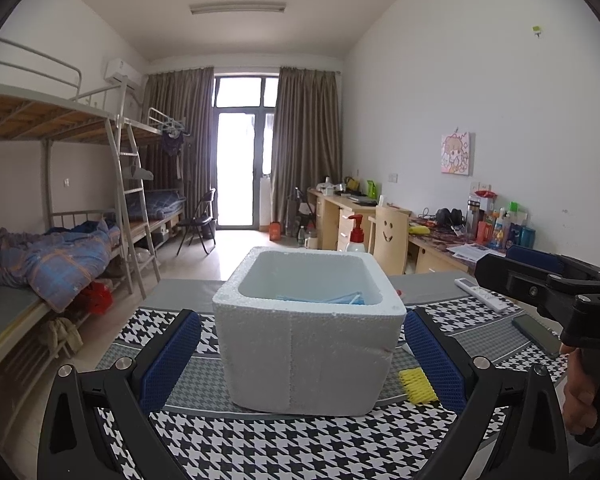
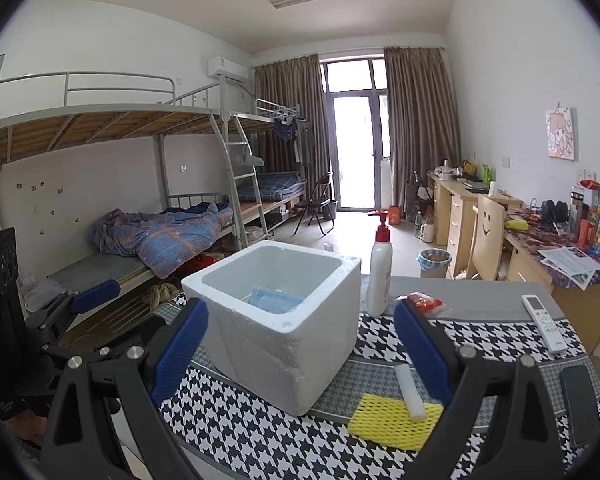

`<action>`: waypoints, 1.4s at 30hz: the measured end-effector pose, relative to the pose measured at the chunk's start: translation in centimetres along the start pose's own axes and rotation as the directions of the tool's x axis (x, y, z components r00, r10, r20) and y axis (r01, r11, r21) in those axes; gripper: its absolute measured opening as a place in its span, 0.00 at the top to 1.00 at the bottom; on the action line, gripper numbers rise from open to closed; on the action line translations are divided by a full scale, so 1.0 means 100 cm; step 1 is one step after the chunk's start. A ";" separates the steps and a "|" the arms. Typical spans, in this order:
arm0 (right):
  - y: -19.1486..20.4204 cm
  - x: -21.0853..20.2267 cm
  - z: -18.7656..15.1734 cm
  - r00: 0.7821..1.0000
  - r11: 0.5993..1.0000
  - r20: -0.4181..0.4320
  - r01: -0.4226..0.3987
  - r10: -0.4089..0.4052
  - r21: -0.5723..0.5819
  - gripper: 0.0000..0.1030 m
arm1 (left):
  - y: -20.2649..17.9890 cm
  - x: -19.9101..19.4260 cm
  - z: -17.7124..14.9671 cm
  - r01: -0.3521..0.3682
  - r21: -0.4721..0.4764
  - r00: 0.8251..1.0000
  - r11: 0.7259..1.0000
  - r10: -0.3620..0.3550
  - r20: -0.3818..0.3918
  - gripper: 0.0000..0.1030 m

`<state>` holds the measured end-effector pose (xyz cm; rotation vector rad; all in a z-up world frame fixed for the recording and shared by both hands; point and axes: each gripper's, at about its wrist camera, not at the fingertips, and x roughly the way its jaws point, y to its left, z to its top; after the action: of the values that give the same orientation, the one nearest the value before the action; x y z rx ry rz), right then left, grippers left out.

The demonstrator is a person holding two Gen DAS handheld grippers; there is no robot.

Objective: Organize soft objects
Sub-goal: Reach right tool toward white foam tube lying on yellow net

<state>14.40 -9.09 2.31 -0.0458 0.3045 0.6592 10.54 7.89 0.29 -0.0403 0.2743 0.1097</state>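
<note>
Our right gripper has wide, empty jaws; the yellow foam net lies flat at lower right, nearer it than our left gripper, also wide, facing the foam box.

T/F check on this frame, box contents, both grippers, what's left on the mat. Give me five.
1. The foam box holds blue face masks. True.
2. The right gripper is shut on the yellow foam net. False: it is open and empty; the net lies on the mat.
3. A white foam tube rests on the net. True.
4. The left gripper is open. True.
5. The pump bottle stands inside the box. False: it stands on the mat behind it.
</note>
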 end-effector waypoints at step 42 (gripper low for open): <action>-0.042 -0.026 -0.031 0.991 0.987 -0.041 0.130 -0.126 0.091 0.07 | -0.039 0.013 -0.018 0.092 0.019 0.994 0.996 -0.091 -0.068 0.01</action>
<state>14.21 -14.38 -0.12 0.0129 0.3626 0.5165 11.74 4.03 -1.68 -0.0349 0.3399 0.0144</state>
